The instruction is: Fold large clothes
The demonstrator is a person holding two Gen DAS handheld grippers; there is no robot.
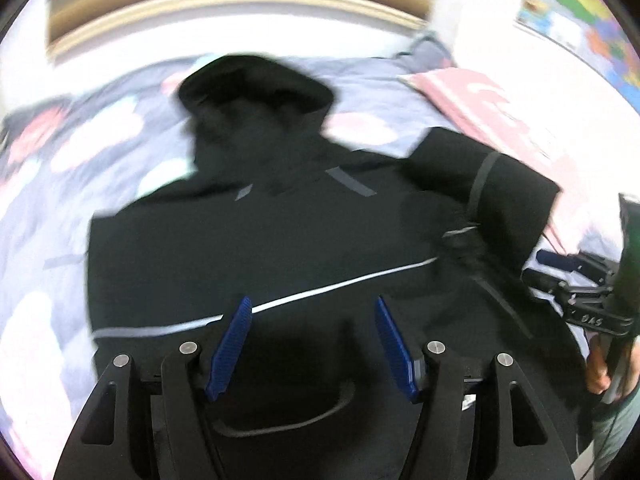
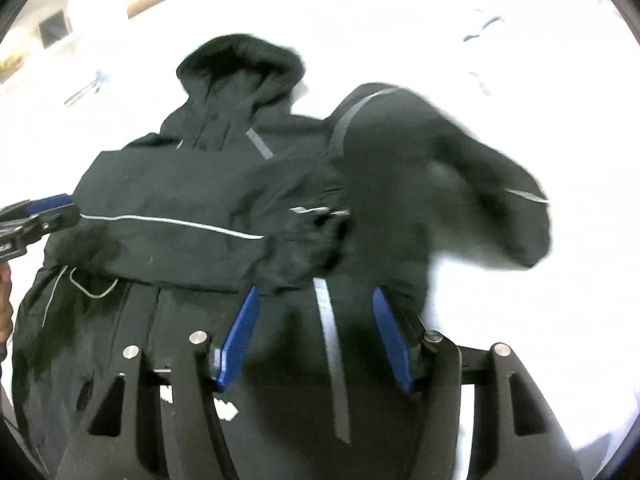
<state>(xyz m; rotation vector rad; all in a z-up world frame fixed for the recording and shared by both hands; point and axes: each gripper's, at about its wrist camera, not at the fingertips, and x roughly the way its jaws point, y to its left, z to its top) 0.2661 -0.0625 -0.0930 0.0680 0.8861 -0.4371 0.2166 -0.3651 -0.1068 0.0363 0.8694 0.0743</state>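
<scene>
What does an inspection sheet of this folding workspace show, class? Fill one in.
Surface: bed with flowered cover.
Job's things: black hooded jacket spread flat, hood away from the grippers, one sleeve folded across the body.
Clutter: pink cloth beside the jacket.
Grippers: left gripper open, empty; right gripper open over the jacket.
Cables: nothing seen.
Surroundings: wooden headboard, colourful poster.
</scene>
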